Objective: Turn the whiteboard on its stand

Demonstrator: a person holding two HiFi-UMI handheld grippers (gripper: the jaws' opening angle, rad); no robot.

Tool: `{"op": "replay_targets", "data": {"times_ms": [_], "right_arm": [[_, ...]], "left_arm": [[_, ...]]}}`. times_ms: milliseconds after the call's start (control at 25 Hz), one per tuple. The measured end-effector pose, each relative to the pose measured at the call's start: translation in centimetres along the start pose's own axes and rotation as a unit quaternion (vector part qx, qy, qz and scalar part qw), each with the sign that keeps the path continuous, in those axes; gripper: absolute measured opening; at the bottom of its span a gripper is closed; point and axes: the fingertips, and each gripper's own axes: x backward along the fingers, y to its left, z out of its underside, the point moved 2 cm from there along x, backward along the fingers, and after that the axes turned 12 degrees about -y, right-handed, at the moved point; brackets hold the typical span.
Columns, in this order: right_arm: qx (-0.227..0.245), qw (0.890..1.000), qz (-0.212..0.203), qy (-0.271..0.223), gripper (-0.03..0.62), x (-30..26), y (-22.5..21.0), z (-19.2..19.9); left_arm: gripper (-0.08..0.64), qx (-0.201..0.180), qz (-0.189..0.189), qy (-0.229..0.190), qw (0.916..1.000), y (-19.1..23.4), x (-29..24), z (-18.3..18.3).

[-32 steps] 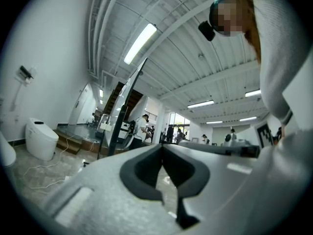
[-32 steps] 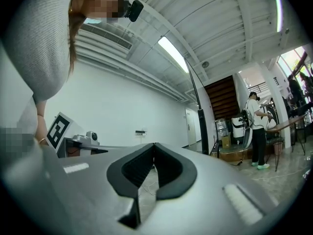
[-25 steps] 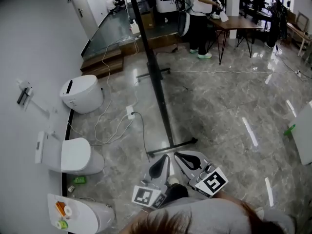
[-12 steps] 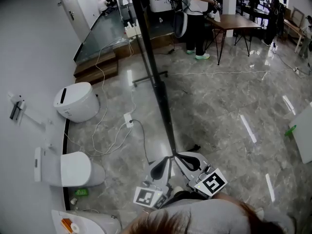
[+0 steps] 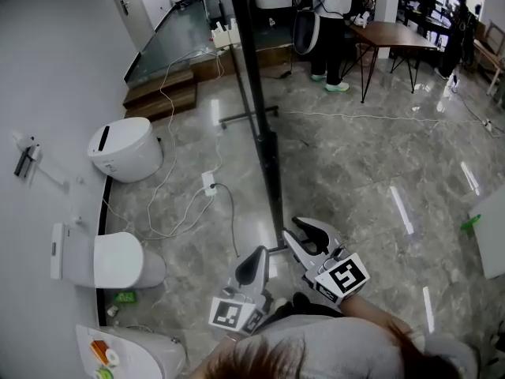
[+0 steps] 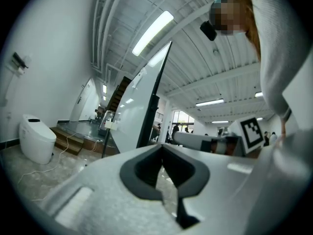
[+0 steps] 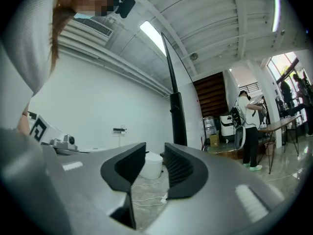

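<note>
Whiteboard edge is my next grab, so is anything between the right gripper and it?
Nothing visible. The right gripper, its fingers just opening with nothing between them, sits beside the whiteboard frame's near end, only bare floor between. The cable lies on the board's other side.

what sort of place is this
Likely a showroom or demo hall rather than a bathroom: toilets lined along the wall of an open polished floor, a whiteboard on its stand, and a table with people beyond.
</note>
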Motion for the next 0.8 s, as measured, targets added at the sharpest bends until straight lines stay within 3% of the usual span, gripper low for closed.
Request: {"op": "replay_targets", "data": {"times_ms": [80,120,240,400,680,720,800], "right_arm": [[0.010,1.000,-0.003,0.015,0.199,-2.0,-1.6,0.5],[0.016,1.000,-0.007,0.026,0.227,-3.2,-2.3,1.0],[0.033,0.998,-0.012,0.046,0.298,-7.0,-4.2,2.5],[0.052,0.998,0.009,0.037,0.351,-11.8,-6.4,2.9],[0.029,0.999,0.008,0.013,0.378,-15.2,-7.2,5.0],[0.020,1.000,0.016,0.005,0.370,-15.2,-7.5,5.1],[0.011,0.999,0.043,-0.008,0.275,-15.1,-8.3,5.0]], "left_arm": [[-0.003,0.000,-0.005,0.000,1.0000,0.2,-0.1,0.0],[-0.003,0.001,-0.007,-0.001,1.0000,0.3,-0.2,-0.1],[-0.003,-0.003,-0.020,-0.007,0.9998,0.7,0.0,-0.9],[-0.005,-0.012,-0.039,-0.009,0.9991,1.5,0.5,-1.4],[-0.005,-0.024,-0.077,-0.007,0.9967,3.2,2.3,-1.9],[-0.004,-0.024,-0.080,-0.005,0.9965,3.2,2.5,-1.9],[-0.004,-0.025,-0.085,-0.002,0.9961,3.4,3.0,-2.0]]}}
